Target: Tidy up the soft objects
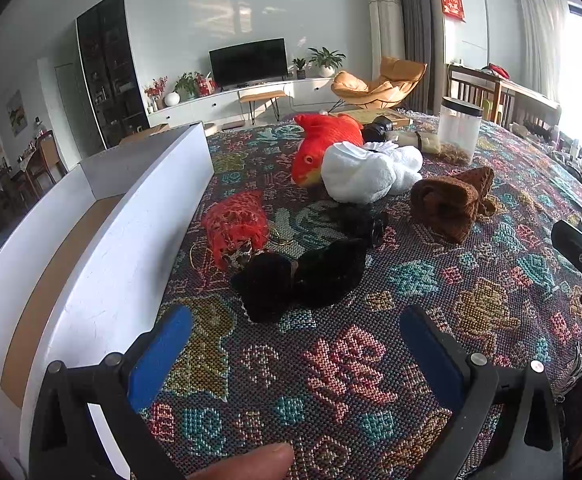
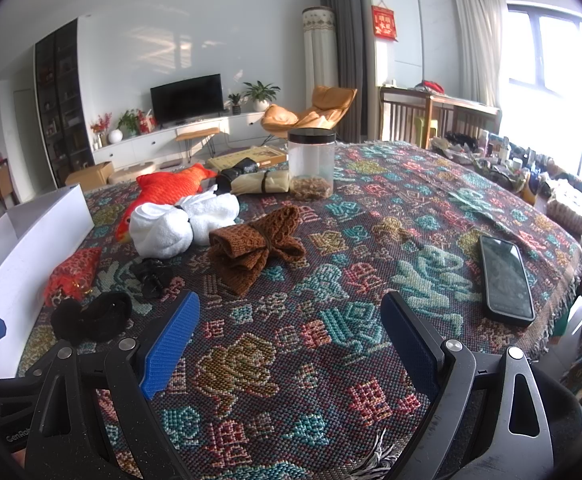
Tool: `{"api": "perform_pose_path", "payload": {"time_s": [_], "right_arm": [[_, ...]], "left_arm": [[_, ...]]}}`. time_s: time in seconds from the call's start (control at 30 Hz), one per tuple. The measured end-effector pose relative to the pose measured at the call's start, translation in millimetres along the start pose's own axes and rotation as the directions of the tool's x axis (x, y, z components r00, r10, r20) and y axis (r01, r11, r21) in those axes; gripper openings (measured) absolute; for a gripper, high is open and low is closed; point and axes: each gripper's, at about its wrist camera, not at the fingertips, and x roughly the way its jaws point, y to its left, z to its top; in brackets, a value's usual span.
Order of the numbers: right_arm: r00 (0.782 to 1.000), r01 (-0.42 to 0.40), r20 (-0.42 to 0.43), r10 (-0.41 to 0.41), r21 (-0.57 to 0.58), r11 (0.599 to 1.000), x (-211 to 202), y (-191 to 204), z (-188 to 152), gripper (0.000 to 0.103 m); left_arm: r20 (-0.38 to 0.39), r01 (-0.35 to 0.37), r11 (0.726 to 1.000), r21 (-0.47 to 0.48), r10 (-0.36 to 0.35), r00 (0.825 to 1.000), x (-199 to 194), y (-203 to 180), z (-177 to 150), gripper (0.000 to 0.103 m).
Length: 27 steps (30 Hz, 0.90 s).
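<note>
Pouch [image 1: 305, 276], black velvet, centre frame: judged light, limp; mid-body pinch advised. Both hand-held grippers [image 1: 295, 352] [image 2: 291, 332] spread apart, empty.

Left gripper [image 1: 297, 330] spread wide, blue pads [image 1: 159, 356] well apart, nothing between, low over patterned cloth [image 1: 371, 380], just beside white box [image 1: 103, 280]. Fingertip [image 1: 251, 464] showing at bottom edge of left view. Right gripper [image 2: 291, 320] likewise wide apart, empty, hovering above same cloth, well right of white box.
</note>
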Motion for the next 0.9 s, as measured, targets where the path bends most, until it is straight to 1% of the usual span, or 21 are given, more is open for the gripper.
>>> {"api": "perform_pose_path", "payload": {"time_s": [0.23, 0.47, 0.67, 0.8, 0.83, 0.9], "right_arm": [[1.000, 0.000, 0.000, 0.000, 0.000, 1.000, 0, 0, 0, 0.094], [1.000, -0.001, 0.000, 0.001, 0.002, 1.000, 1, 0, 0, 0.094], [1.000, -0.001, -0.004, 0.001, 0.001, 1.000, 1, 0, 0, 0.094], [1.000, -0.011, -0.024, 0.011, 0.018, 1.000, 5, -2, -1, 0.094], [1.000, -0.012, -0.028, 0.013, 0.023, 1.000, 3, 1, -5, 0.094], [0.999, -0.018, -0.045, 0.021, 0.053, 0.998, 5, -4, -5, 0.094]], "left_arm": [[-0.002, -0.001, 1.000, -0.001, 0.001, 1.000, 1, 1, -1, 0.103], [-0.041, -0.004, 1.000, -0.006, 0.004, 0.999, 10, 4, -10, 0.103], [-0.059, -0.004, 1.000, -0.009, 0.004, 0.998, 13, 5, -10, 0.103], [-0.131, 0.009, 1.000, -0.020, -0.011, 0.991, 29, 6, -14, 0.103], [-0.154, 0.015, 1.000, -0.026, -0.019, 0.988, 35, 6, -16, 0.103], [-0.200, 0.022, 0.999, -0.039, -0.029, 0.979, 46, 9, -19, 0.103]]}}
